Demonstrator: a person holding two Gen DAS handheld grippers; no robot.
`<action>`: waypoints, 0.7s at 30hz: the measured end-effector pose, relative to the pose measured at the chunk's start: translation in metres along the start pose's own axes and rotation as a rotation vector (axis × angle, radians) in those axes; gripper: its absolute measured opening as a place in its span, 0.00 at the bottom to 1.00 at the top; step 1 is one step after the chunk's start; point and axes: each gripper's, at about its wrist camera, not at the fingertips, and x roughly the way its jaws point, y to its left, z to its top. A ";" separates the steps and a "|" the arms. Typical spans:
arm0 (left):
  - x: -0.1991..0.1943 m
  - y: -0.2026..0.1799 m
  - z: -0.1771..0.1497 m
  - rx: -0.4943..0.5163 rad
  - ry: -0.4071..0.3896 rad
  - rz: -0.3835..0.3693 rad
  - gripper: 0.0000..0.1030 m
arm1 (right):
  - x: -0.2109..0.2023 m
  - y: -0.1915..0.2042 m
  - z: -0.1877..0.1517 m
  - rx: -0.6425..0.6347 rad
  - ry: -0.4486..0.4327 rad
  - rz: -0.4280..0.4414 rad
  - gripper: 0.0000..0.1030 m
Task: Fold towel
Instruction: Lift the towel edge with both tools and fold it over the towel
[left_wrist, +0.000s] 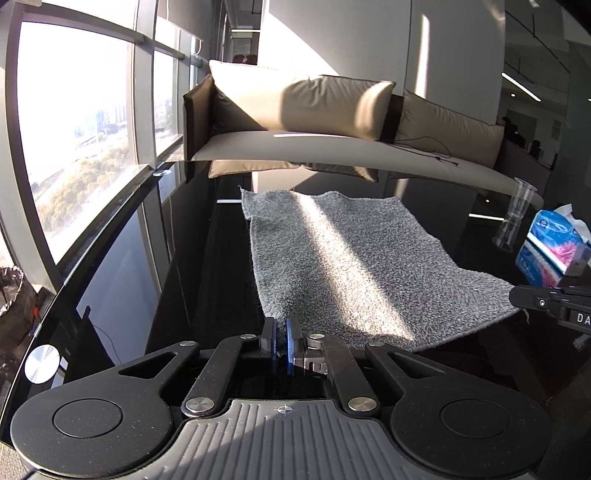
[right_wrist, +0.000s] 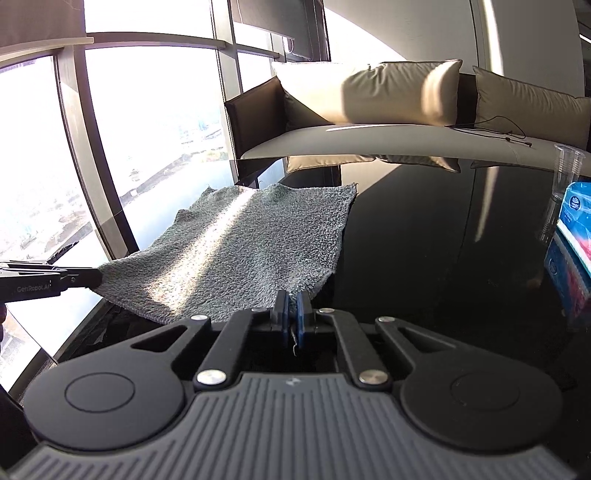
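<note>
Towel (left_wrist: 354, 258) near corners pinched, each hand-held gripper (left_wrist: 282, 338) clamped

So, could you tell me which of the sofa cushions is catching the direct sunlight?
The left cushion, beside the sofa's armrest nearest the window: its left part glows bright cream. The right cushion stays in shade.

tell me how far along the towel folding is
Done: both near corners are gripped, the left gripper and right gripper each shut on the grey towel. In hand: its near edge is raised off the black table. Left: no fold yet; the far edge lies flat.
</note>
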 end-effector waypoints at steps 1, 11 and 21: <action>-0.004 0.000 0.000 -0.004 -0.010 0.002 0.05 | -0.003 0.000 0.001 0.001 -0.009 0.001 0.04; -0.023 -0.003 0.009 -0.036 -0.103 0.004 0.05 | -0.027 0.004 0.014 -0.004 -0.149 0.019 0.04; 0.004 -0.009 0.029 -0.023 -0.123 0.033 0.05 | 0.001 0.005 0.030 -0.038 -0.138 -0.004 0.04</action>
